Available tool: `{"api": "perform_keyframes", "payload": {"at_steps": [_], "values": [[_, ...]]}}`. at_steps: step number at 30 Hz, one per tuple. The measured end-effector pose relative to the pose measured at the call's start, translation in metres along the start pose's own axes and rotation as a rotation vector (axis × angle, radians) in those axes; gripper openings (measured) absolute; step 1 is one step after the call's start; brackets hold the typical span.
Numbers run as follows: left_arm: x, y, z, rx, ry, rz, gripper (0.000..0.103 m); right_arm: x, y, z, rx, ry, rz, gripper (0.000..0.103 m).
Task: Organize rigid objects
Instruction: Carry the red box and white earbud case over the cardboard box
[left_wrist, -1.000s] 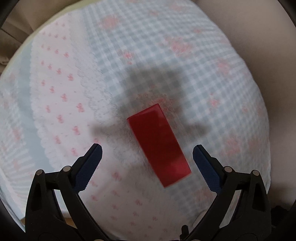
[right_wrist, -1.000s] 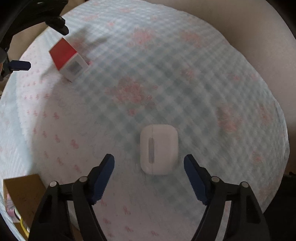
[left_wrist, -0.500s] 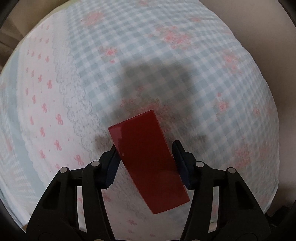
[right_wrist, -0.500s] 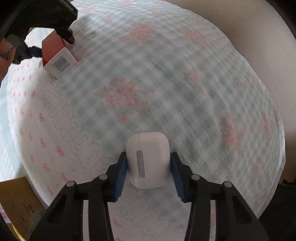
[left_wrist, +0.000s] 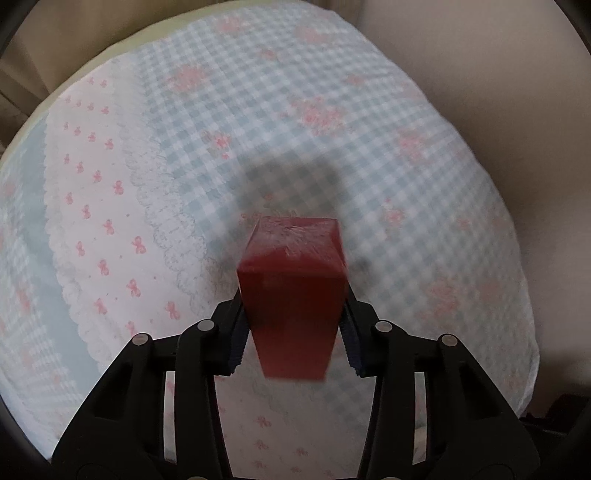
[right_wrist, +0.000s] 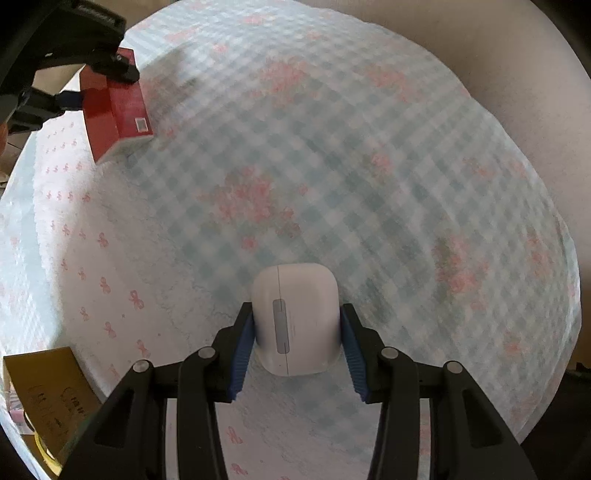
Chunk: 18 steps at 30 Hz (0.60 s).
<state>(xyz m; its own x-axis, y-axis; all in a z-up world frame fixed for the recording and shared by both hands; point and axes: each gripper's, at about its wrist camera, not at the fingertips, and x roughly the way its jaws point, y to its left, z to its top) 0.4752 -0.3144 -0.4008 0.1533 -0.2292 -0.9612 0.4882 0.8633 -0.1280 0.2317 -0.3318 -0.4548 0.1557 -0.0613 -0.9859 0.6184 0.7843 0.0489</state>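
Note:
My left gripper (left_wrist: 293, 325) is shut on a red rectangular box (left_wrist: 291, 291) and holds it lifted above the checked tablecloth (left_wrist: 332, 129), its end face pointing forward. The same red box (right_wrist: 114, 107) shows at the upper left of the right wrist view, held off the cloth by the left gripper (right_wrist: 92, 81). My right gripper (right_wrist: 295, 339) is shut on a white earbud case (right_wrist: 295, 321), gripped by its sides above the cloth.
The round table wears a blue-white checked cloth (right_wrist: 369, 184) with pink flowers and a white lace band (left_wrist: 103, 221). A brown cardboard box (right_wrist: 48, 391) sits at the lower left table edge. A beige wall (left_wrist: 498, 74) lies beyond.
Both grippers closed: the left on the red box, the right on the white case. Both objects have been lifted off the cloth, the red box turning end-on.

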Motion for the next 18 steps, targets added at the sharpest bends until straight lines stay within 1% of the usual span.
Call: {"api": "perform_keyframes", "payload": {"at_steps": [2, 4, 8, 10, 14, 18], "values": [[-0.007, 0.003, -0.004, 0.004, -0.012, 0.004, 0.038, -0.010, -0.003, 0.001, -0.009, -0.021, 0.002, 0.042], [-0.019, 0.013, -0.011, -0.011, -0.027, -0.014, 0.038, -0.021, -0.007, 0.003, -0.016, -0.041, 0.004, 0.042], [-0.059, 0.027, -0.021, -0.036, -0.070, -0.028, 0.038, -0.053, -0.010, 0.002, -0.042, -0.091, 0.013, 0.042], [-0.080, 0.033, -0.028, -0.047, -0.097, -0.038, 0.038, -0.075, -0.010, 0.000, -0.064, -0.129, 0.021, 0.042], [-0.142, 0.046, -0.054, -0.051, -0.176, -0.057, 0.038, -0.124, 0.008, -0.005, -0.104, -0.217, 0.020, 0.042], [-0.206, 0.070, -0.090, -0.084, -0.247, -0.080, 0.038, -0.163, 0.032, -0.012, -0.141, -0.273, 0.047, 0.042]]}}
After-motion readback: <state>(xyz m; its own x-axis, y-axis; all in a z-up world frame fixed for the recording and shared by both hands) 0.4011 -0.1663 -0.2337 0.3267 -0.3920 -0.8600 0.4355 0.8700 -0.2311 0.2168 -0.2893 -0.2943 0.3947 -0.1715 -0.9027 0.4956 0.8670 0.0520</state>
